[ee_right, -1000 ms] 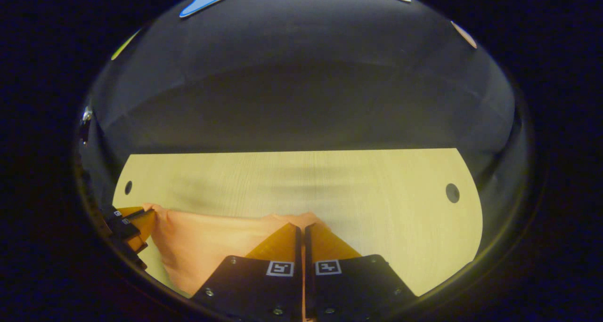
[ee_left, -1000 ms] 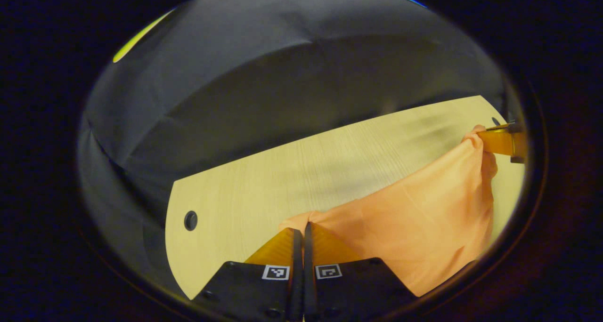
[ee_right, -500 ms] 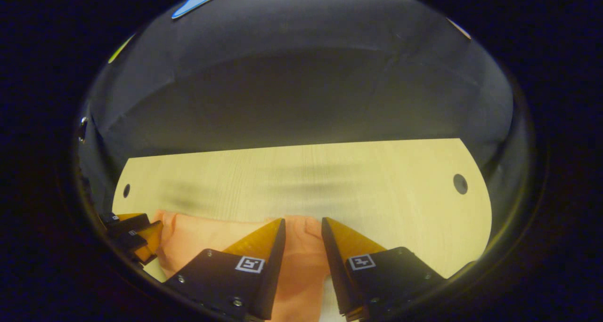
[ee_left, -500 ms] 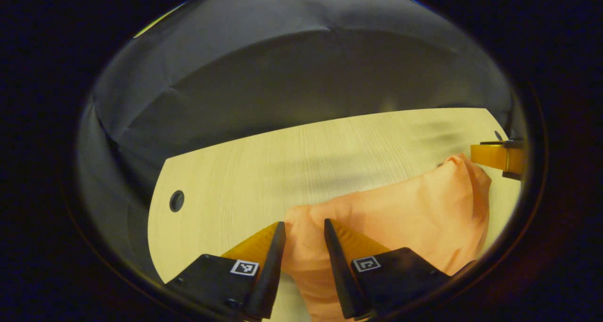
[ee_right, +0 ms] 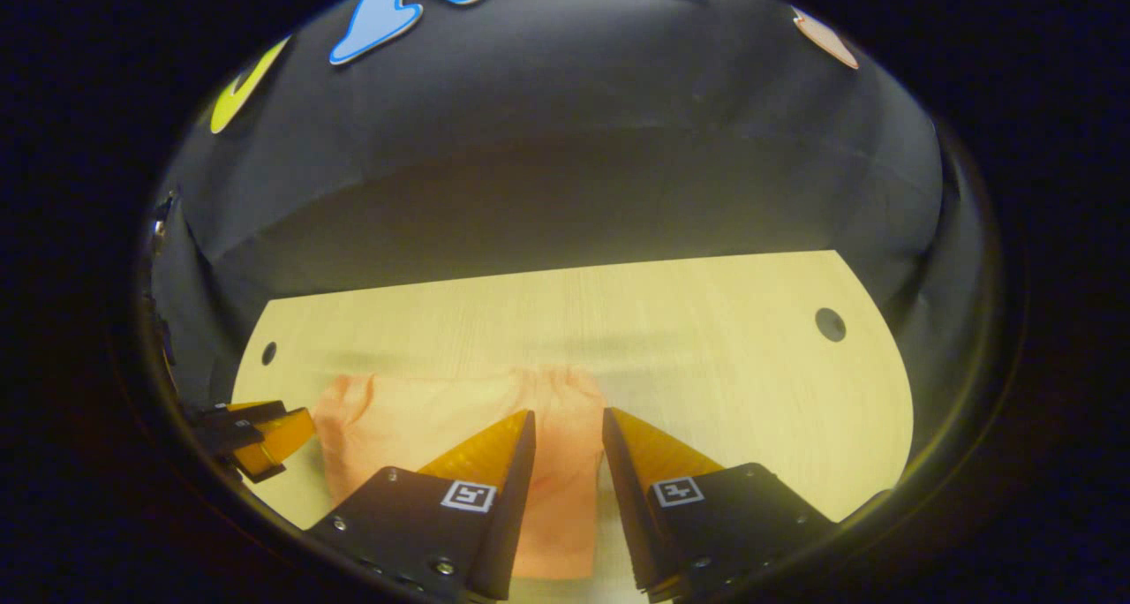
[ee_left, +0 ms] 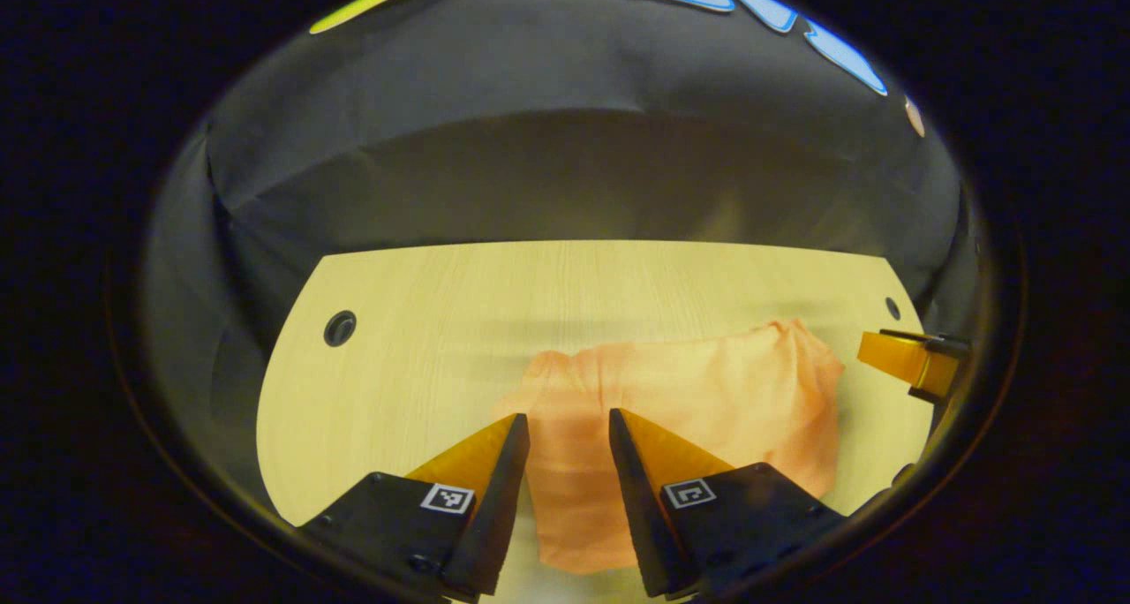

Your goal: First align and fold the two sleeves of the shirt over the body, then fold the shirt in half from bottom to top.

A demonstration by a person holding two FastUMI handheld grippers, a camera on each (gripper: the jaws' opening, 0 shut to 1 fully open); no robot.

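Shirt [ee_left: 689,410] lies folded on the desk [ee_left: 424,321]; your left gripper [ee_left: 565,427] and right gripper [ee_right: 561,423] both gape, holding nothing

The left gripper [ee_left: 565,423] hung with its jaws apart above the folded orange shirt [ee_left: 689,410], which lay on the pale wooden table [ee_left: 424,339]. The right gripper [ee_left: 909,361] showed at the edge, seemingly clear of the cloth.

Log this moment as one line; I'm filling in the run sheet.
left gripper: open, above shirt | right gripper: open, above shirt | shirt: folded, flat on table
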